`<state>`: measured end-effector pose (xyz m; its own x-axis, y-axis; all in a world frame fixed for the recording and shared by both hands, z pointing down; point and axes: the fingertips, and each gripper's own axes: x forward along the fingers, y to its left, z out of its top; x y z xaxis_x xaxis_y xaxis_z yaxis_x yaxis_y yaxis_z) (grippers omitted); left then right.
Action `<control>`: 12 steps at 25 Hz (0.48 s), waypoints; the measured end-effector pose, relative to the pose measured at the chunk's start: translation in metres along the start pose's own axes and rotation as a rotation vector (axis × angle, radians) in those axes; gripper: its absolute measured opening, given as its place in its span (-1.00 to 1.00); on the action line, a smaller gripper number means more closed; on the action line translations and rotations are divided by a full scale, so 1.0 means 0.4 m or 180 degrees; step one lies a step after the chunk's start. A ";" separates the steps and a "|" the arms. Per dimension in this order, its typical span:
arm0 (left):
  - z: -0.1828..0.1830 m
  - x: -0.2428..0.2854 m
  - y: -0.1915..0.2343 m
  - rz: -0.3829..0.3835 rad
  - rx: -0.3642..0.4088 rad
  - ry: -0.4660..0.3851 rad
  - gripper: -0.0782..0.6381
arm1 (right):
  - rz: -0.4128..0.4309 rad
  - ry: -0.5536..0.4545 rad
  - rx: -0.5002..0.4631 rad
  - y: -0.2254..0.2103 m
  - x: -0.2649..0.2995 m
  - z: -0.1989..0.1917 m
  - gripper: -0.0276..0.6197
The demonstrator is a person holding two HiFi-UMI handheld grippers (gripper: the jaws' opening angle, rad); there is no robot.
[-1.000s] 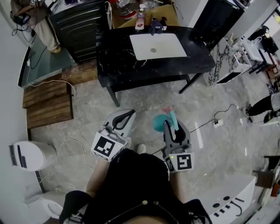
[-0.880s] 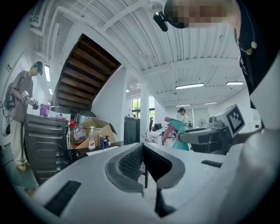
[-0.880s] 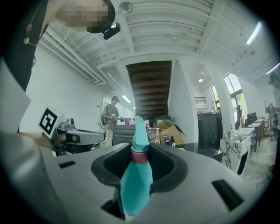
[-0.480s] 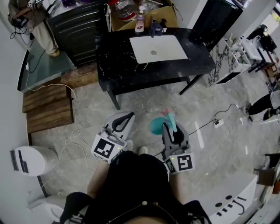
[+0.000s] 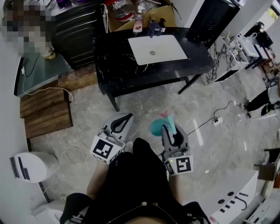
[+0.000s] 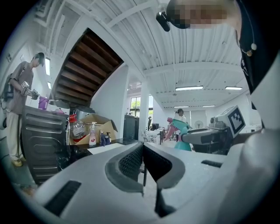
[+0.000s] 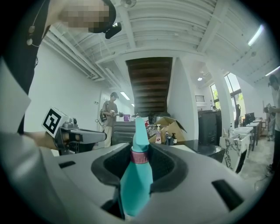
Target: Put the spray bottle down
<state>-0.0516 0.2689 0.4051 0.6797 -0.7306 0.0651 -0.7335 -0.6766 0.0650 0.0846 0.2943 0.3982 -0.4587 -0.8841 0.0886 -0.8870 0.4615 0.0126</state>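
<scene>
While my right gripper is clamped on the teal plastic spray bottle just below its pink collar, the bottle is upright and held clear of the grey marble floor. My left gripper is closed on nothing. The black marble counter stands well ahead.

Grey marble-look floor w/ cables across it. Black table w/ white inset panel, cardboard box behind. Wooden boards at left. White walls, ribbed ceiling, strip lights, dark stair underside, windows at right.
</scene>
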 end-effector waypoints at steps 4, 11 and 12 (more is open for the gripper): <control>-0.005 0.007 0.016 -0.0021 -0.0038 0.0001 -0.76 | -0.0030 0.0069 -0.0014 -0.011 0.022 -0.003 -0.50; -0.021 0.063 0.064 0.0028 -0.0090 0.0079 -0.76 | -0.0051 0.0112 -0.0021 -0.078 0.085 -0.009 -0.50; -0.020 0.074 0.072 0.0039 -0.0091 0.0084 -0.76 | -0.0044 0.0146 -0.0034 -0.091 0.098 -0.014 -0.50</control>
<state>-0.0526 0.2283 0.4167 0.6708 -0.7358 0.0923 -0.7416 -0.6645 0.0925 0.0990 0.2432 0.4069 -0.4433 -0.8863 0.1341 -0.8926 0.4501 0.0246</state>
